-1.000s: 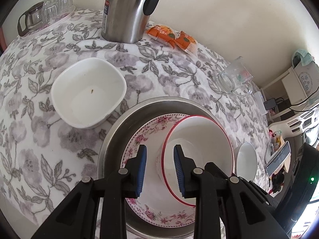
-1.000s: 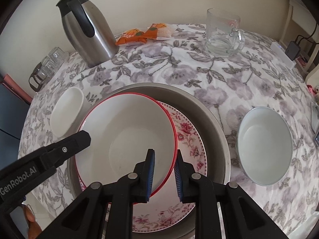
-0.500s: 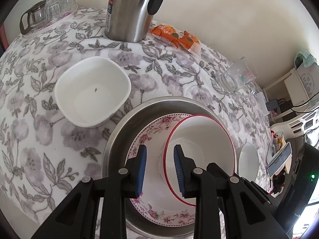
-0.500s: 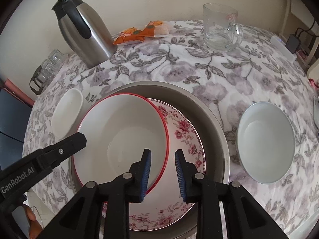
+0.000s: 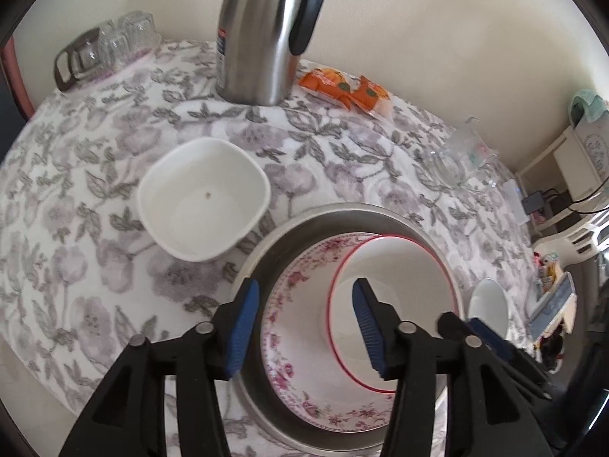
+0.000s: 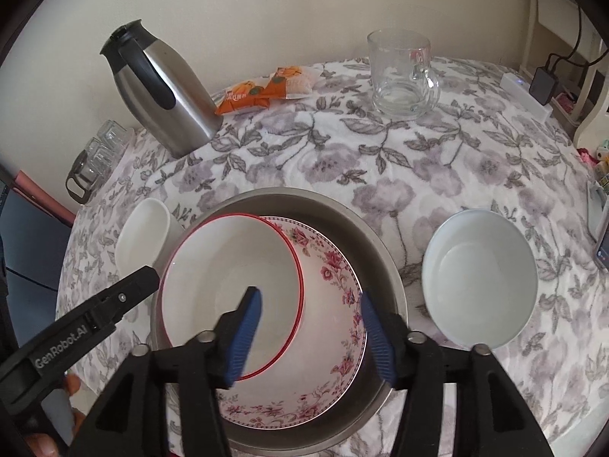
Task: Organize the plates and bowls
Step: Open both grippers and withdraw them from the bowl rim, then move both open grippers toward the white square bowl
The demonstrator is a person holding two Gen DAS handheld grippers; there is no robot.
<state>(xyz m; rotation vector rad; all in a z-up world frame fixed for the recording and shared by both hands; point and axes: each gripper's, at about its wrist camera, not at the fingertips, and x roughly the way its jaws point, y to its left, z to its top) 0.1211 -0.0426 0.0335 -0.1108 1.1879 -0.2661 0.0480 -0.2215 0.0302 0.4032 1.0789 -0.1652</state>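
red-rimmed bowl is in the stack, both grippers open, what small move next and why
Probably swing the open left gripper toward the loose square white bowl on the floral tablecloth; the red-rimmed white bowl already sits in the floral plate inside the steel basin.

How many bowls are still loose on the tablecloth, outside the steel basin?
2: a square white bowl left of the steel basin, and a round white bowl to its right. The basin holds a red-rimmed bowl on floral dishware; more may hide beneath.

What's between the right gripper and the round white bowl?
Nothing visible. The right gripper hangs open over the stacked bowls in the steel basin; only bare tablecloth separates the basin from the white bowl to its right.
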